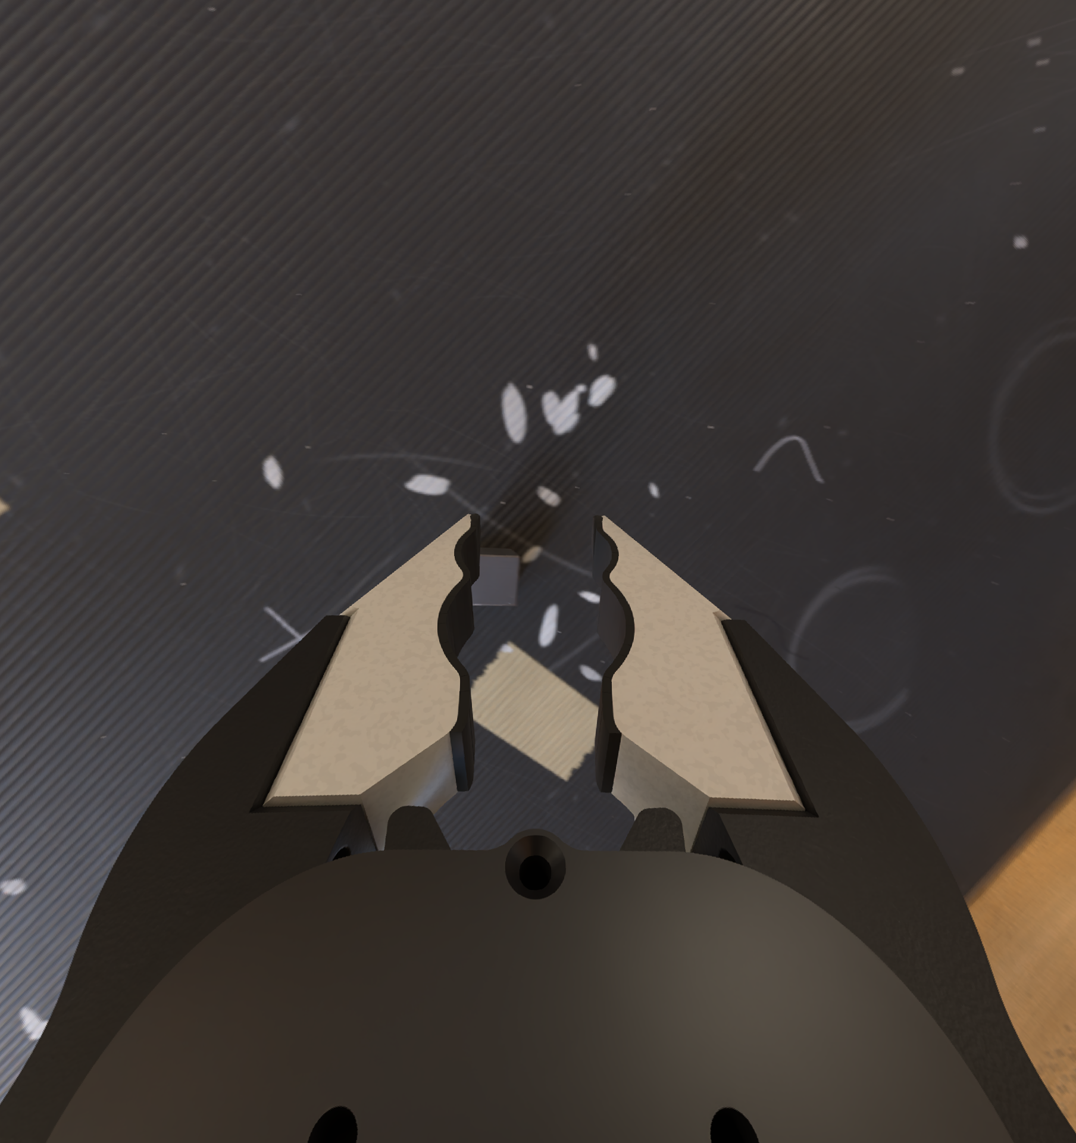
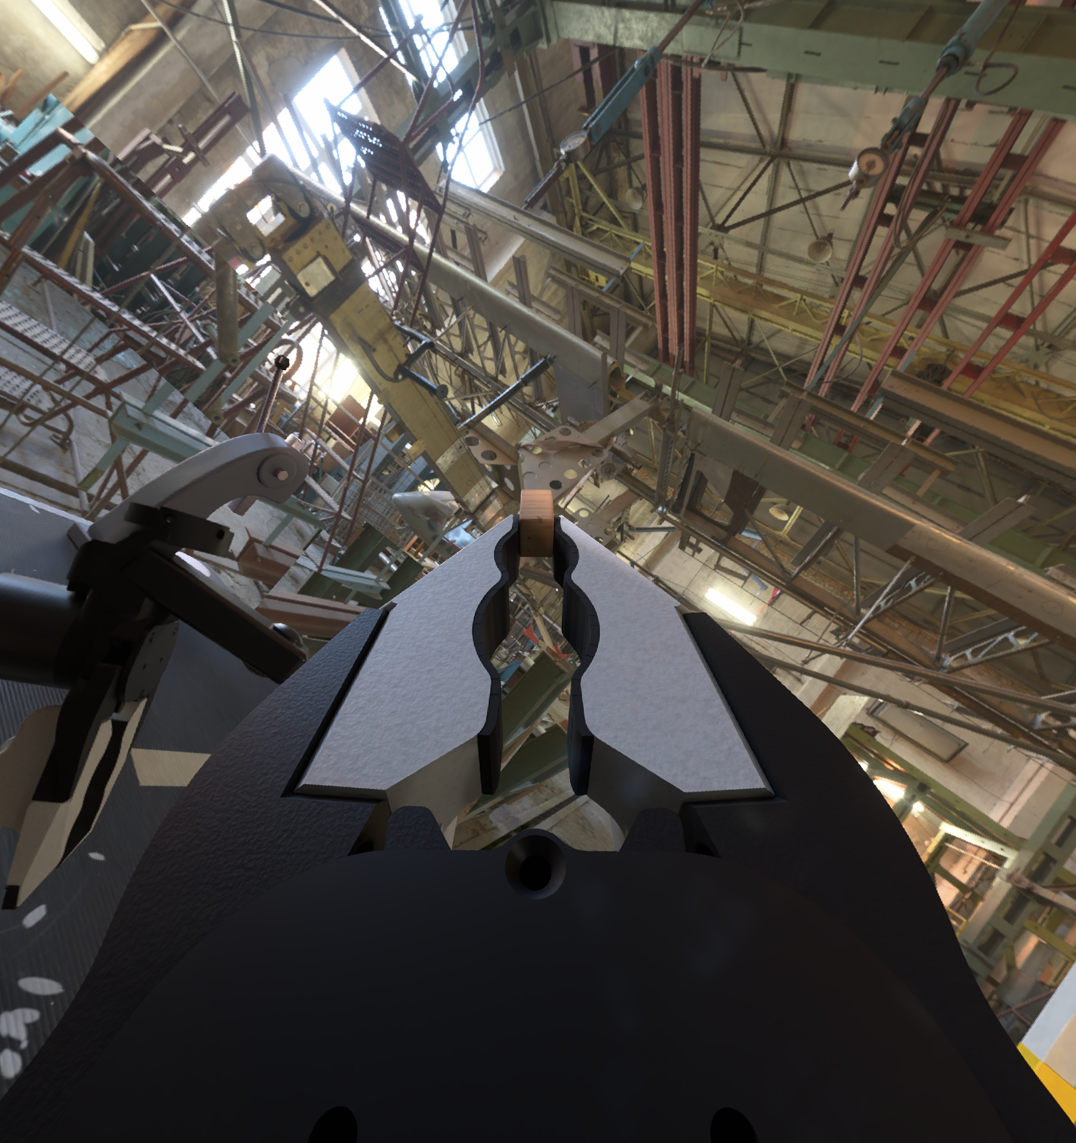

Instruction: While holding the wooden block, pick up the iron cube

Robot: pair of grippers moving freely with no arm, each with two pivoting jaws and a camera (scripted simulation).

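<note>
In the left wrist view a small grey iron cube (image 1: 497, 578) lies on the dark scratched table (image 1: 276, 247). My left gripper (image 1: 536, 526) is open and points down at it; the cube sits between the fingers, close against the left finger (image 1: 464, 575), with a gap to the right one. In the right wrist view my right gripper (image 2: 536, 526) is shut on a small wooden block (image 2: 535, 522) at its fingertips, raised and pointing up toward a hall ceiling. The left gripper (image 2: 47, 804) also shows at the lower left of that view, above the table.
White paint flecks (image 1: 514, 411) and ring marks (image 1: 1055, 420) cover the dark table. Tan tape strips (image 1: 535, 705) lie under the left gripper and at the left edge. A wooden surface (image 1: 1049, 897) shows at the lower right. Steel beams (image 2: 770, 309) fill the right wrist view.
</note>
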